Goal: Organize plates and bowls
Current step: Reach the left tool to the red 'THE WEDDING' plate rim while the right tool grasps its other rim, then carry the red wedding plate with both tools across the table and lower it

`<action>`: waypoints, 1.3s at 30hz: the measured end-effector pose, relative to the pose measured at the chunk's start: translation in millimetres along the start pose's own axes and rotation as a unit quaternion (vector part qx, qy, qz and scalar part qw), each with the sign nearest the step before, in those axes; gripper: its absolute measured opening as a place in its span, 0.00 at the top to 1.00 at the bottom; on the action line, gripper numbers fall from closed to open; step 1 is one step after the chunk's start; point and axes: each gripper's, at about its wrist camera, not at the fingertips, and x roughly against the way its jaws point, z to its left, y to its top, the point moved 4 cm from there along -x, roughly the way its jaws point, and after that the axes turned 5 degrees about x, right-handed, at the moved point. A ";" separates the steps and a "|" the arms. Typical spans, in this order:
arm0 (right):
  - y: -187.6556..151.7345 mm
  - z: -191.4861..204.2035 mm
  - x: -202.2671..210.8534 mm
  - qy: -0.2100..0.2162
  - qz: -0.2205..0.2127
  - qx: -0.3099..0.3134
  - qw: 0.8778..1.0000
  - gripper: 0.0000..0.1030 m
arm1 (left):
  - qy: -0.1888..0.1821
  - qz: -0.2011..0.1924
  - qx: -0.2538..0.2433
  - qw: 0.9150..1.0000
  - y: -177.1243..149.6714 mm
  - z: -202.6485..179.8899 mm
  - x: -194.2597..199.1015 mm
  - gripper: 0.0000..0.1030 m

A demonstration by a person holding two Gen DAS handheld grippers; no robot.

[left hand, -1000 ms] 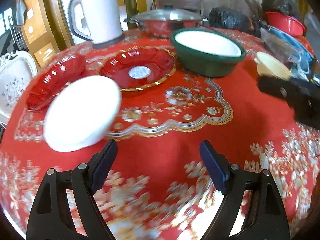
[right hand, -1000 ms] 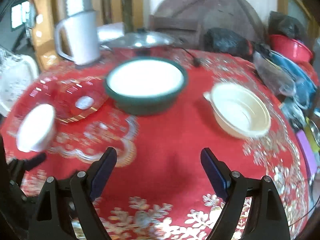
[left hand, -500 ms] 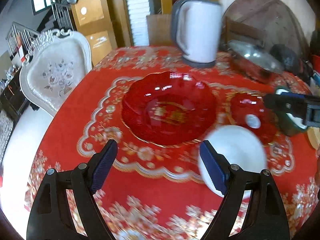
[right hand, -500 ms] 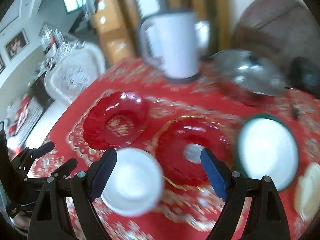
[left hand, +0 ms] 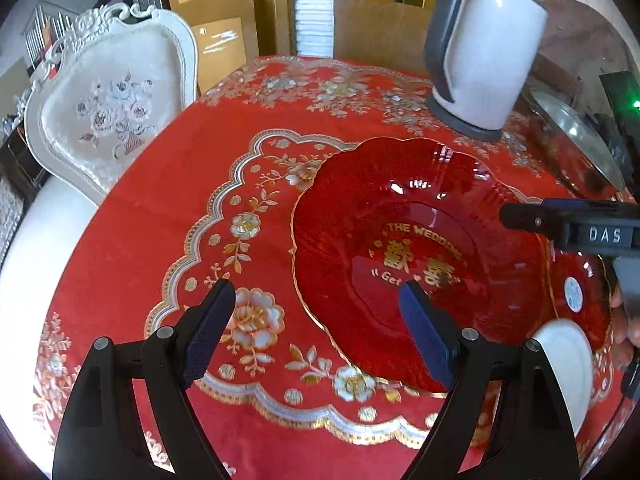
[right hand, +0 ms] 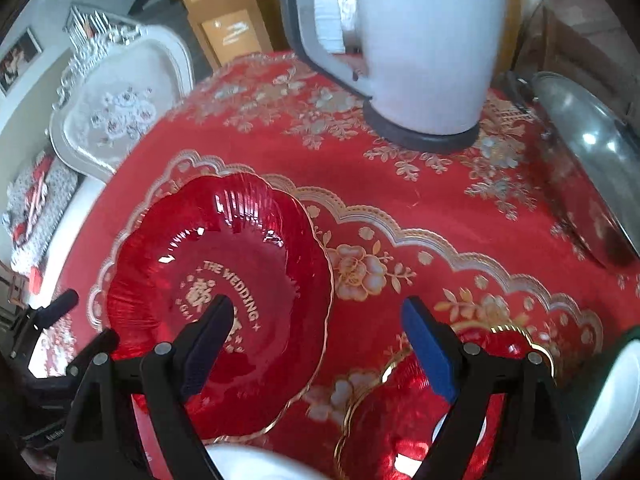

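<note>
A large red glass plate (left hand: 400, 216) with gold lettering lies on the red tablecloth; it also shows in the right wrist view (right hand: 240, 248). My left gripper (left hand: 318, 332) is open and empty above its near left rim. My right gripper (right hand: 316, 340) is open and empty, above the plate's right rim and a smaller red plate (right hand: 404, 412). The smaller red plate (left hand: 580, 292) and a white bowl (left hand: 568, 364) sit at the right in the left wrist view. The right gripper's body (left hand: 576, 228) reaches in from the right.
A white electric kettle (left hand: 480, 52) stands behind the plates, seen close in the right wrist view (right hand: 424, 40). A steel pot lid (right hand: 592, 160) lies at the right. A white carved chair (left hand: 108, 108) stands at the table's left edge.
Both grippers have swung left, away from the green bowl and cream bowl, and moved closer over the large red plate. The white bowl now sits at the frame edges. Both stay open.
</note>
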 end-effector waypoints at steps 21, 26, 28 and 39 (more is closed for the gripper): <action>9.6 14.0 -33.8 -0.009 0.026 0.062 0.998 0.64 | 0.076 0.013 -0.031 0.997 3.4 -6.3 -32.8 0.82; 6.5 18.9 -36.2 -0.013 0.032 0.066 0.997 0.64 | 0.055 0.024 0.001 0.998 3.9 7.5 -31.1 0.85; 6.2 23.0 -36.7 -0.020 0.032 0.073 0.997 0.64 | 0.049 0.025 0.002 0.998 3.4 9.3 -30.7 0.85; 6.2 25.5 -33.9 -0.011 0.018 0.053 0.998 0.64 | 0.019 0.038 0.032 0.999 4.1 19.0 -28.0 0.88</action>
